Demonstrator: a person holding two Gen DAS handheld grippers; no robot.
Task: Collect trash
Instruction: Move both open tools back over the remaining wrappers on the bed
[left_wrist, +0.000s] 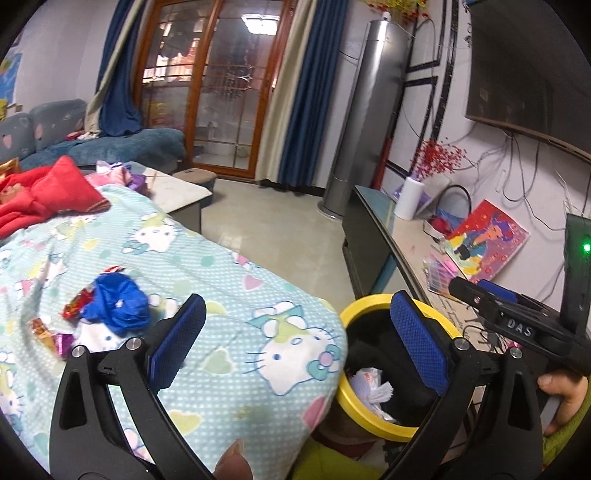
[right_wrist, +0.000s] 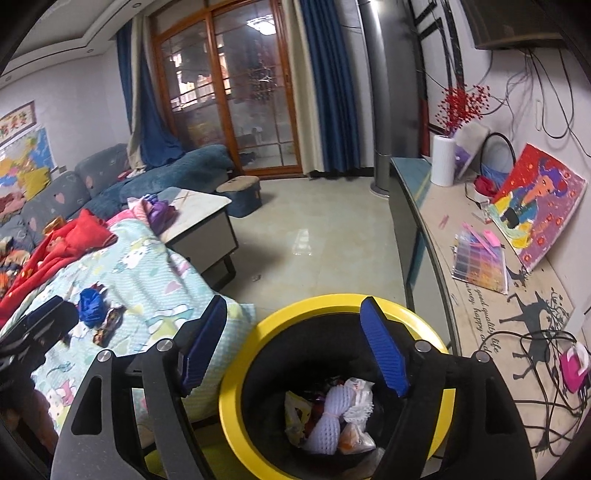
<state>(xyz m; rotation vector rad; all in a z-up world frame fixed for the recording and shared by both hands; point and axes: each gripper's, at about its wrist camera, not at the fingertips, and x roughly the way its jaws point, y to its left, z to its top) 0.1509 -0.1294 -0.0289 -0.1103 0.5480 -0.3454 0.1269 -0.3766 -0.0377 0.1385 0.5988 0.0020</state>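
Your right claw (right_wrist: 291, 347) hung directly over the mouth of the bin (right_wrist: 236, 376), its ribbed blue pads spread wide with nothing between them, and your left claw (left_wrist: 295, 339) sat just as open and empty, poised between the blanket (left_wrist: 229, 295) and the bin's yellow rim. You were, by my reading, partway through: the bin already held several pieces, among them a white foam net sleeve (right_wrist: 330, 417), crumpled white paper (right_wrist: 360, 397) and a clear plastic bag (right_wrist: 295, 417) with something orange beside it, all lying loose on the black liner. What was left for you sat on the blanket off to the left, well apart from the bin: a crumpled blue plastic bag (left_wrist: 116, 302), glossy and thin, touching a red foil wrapper (left_wrist: 75, 304), with more shiny wrappers (left_wrist: 50, 334) scattered just below it. Those scraps looked light and crinkly, likely to slip or spring open under a pinch, and the soft, quilted cartoon-print blanket under them would give way and bunch if you pressed down hard. The bin itself was a smooth round plastic ring, rigid and wide enough to drop things through easily.
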